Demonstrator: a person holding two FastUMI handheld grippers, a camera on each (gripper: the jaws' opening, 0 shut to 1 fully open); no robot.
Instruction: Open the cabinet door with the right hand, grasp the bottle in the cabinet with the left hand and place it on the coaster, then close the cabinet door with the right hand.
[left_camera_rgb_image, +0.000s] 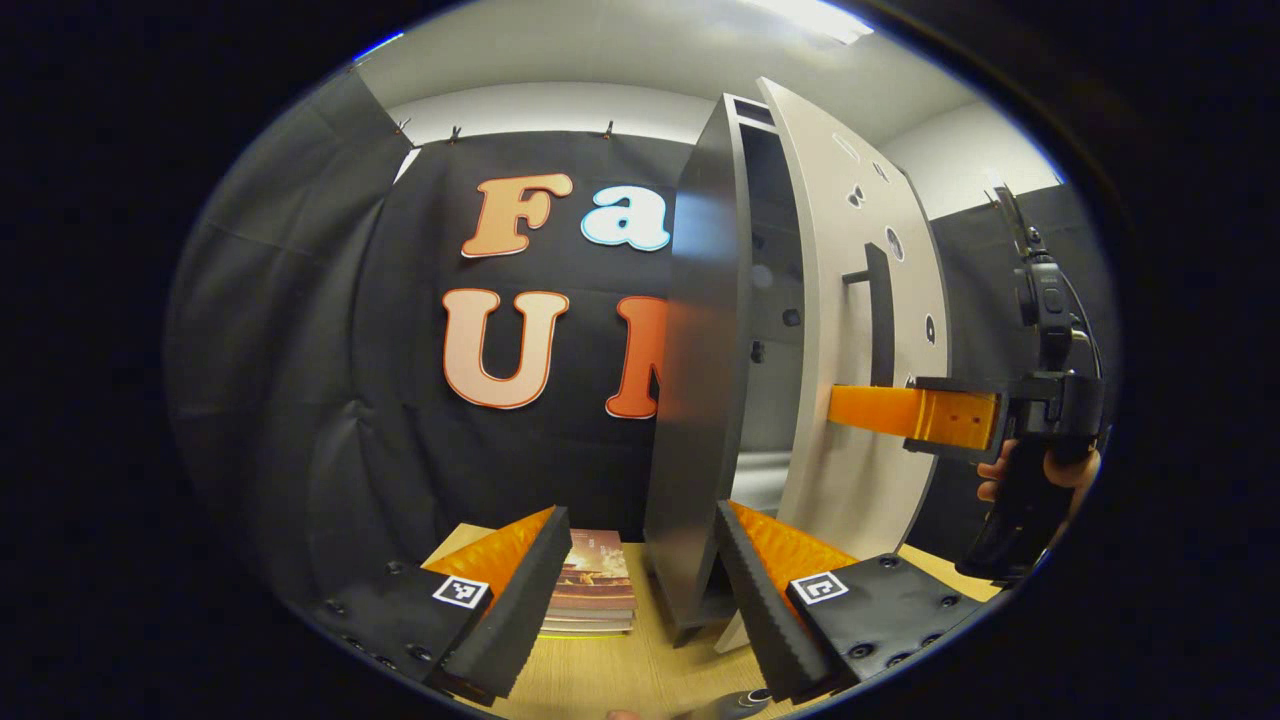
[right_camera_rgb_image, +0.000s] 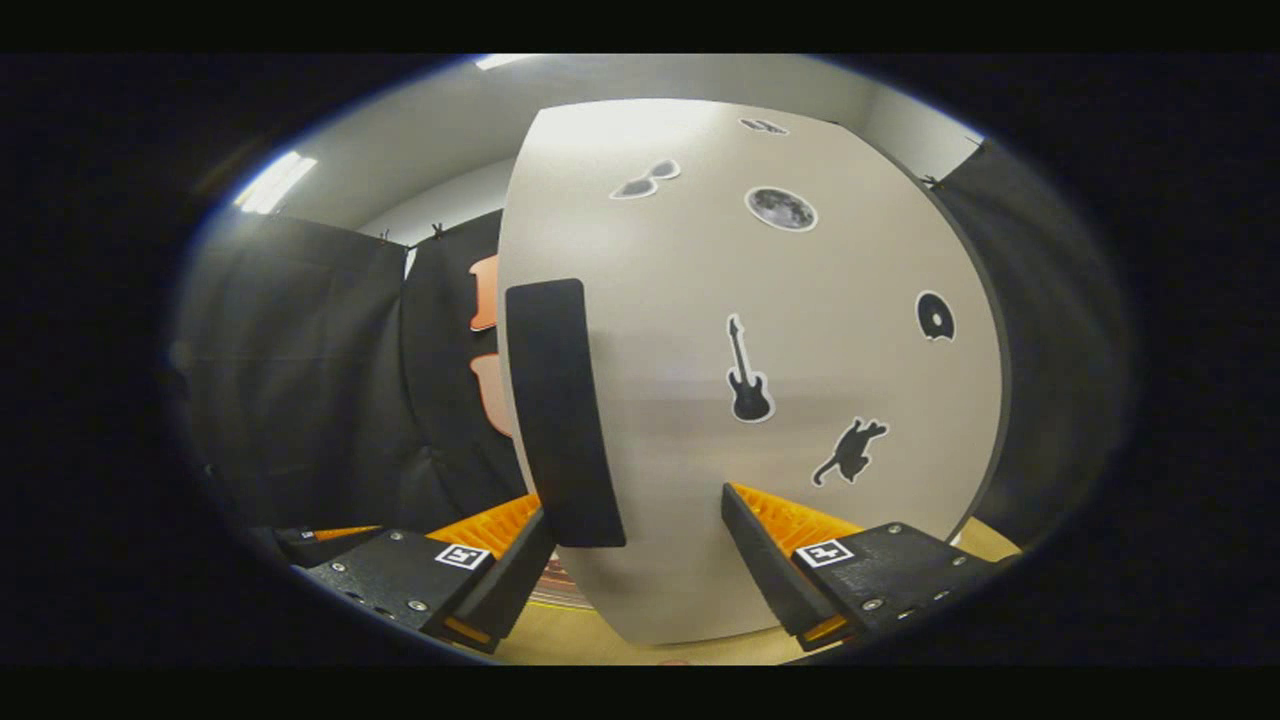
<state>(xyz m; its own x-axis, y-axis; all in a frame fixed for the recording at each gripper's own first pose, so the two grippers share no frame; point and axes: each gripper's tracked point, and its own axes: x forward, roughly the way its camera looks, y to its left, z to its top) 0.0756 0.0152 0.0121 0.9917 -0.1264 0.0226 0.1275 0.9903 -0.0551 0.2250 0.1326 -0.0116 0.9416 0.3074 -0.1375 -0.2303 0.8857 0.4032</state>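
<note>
The cabinet stands on the wooden table with its pale door ajar, and dim shelves show through the gap. My right gripper is held by a hand, with its fingertips against the door's outer face, just below the black handle. In the right gripper view the door looms close, the handle is at left, and my right gripper is open and grips nothing. My left gripper is open and empty, facing the cabinet's grey side. A dark rounded object peeks in at the bottom edge; I cannot tell what it is.
A stack of books lies on the table left of the cabinet, just behind my left fingers. Black cloth walls close in behind and on both sides. The door carries several small stickers.
</note>
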